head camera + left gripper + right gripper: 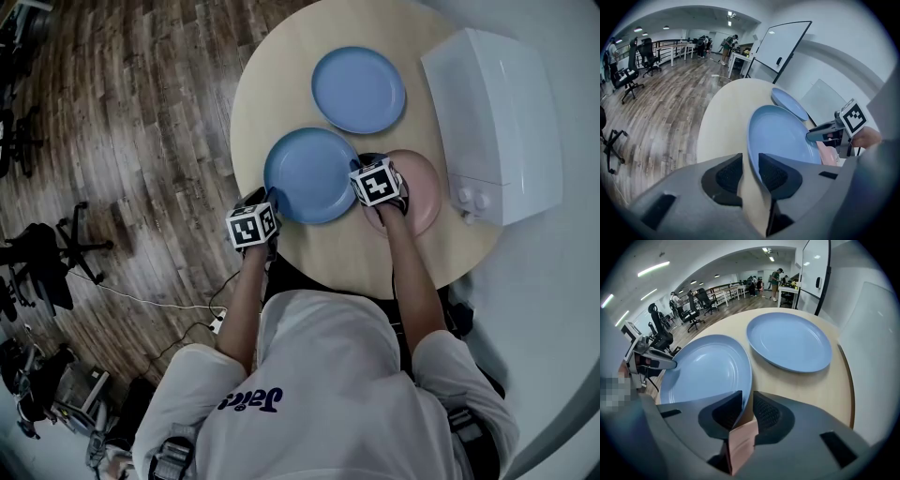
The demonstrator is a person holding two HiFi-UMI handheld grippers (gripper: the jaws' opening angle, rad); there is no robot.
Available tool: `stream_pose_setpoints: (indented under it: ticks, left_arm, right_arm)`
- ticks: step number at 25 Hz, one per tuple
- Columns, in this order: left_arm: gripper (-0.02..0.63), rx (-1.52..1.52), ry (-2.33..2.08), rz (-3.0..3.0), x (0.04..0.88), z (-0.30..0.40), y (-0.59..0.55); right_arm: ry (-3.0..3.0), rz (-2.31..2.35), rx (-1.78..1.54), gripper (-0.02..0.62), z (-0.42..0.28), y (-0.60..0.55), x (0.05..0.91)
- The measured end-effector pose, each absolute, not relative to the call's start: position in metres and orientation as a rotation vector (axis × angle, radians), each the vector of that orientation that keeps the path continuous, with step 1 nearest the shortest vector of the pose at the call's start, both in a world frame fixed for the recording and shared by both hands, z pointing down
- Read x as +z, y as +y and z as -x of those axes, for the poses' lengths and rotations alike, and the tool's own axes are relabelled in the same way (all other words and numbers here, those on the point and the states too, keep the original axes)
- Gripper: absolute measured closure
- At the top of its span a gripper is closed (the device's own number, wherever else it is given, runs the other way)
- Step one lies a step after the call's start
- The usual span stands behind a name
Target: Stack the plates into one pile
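Three plates lie on the table (281, 84): two blue and one pink. The far blue plate (358, 89) sits alone toward the back. The near blue plate (312, 174) is closer to the person, and the pink plate (424, 192) is just beside it on its right. There are two pairs of tongs, one in each hand. The table is round with a pale wood-coloured top, and a white box (492, 112) takes up its right side. Around it is a dark plank floor (122, 122) with black office chairs (47, 253) standing well apart from the table. A whiteboard (783, 47) leans by the wall, and desks with people stand far down the room. Both bare forearms reach forward from the white-shirted torso, and both tools tip steeply down at opposite sides of the near blue plate. The left tongs (750, 168) straddle its left rim, with one pad over the blue surface against the rim and the other outside it. A sliver of table shows in the gap, so they are part-spread and not pinching. The right tongs (747, 405) straddle the right rim in the same way, narrower but still with a gap. The pink plate shows beneath them.
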State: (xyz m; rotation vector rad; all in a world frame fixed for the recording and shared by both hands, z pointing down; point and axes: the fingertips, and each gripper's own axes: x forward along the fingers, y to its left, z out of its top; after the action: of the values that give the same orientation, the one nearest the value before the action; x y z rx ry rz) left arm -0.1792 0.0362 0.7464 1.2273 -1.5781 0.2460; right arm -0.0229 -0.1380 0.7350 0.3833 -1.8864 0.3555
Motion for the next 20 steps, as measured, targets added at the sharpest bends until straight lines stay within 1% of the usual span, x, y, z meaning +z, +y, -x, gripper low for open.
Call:
stream_pose_setpoints:
  ticks: [2, 4, 6, 12, 20]
  left_arm:
    - [0.494, 0.248, -1.578, -1.226, 0.747, 0.177, 0.037]
    - [0.522, 0.25, -1.57, -1.23, 0.745, 0.177, 0.036]
    - [0.54, 0.239, -1.567, -1.217, 0.744, 0.178, 0.036]
    - [0.555, 0.187, -1.595, -1.17, 0.735, 0.189, 0.036]
    - [0.561, 0.125, -1.612, -1.187, 0.708, 0.207, 0.022]
  right_arm:
    - [-1.887, -0.372, 0.353, 0.525, 0.023, -0.137, 0.735]
    - [-1.885, -0.377, 0.36, 0.54, 0.025, -0.135, 0.735]
    - [-1.881, -0.392, 0.368, 0.541, 0.027, -0.134, 0.734]
    - [-1.888, -0.413, 0.396, 0.543, 0.029, -0.131, 0.729]
    - [-1.957, -0.451, 0.414, 0.545, 0.044, -0.14, 0.693]
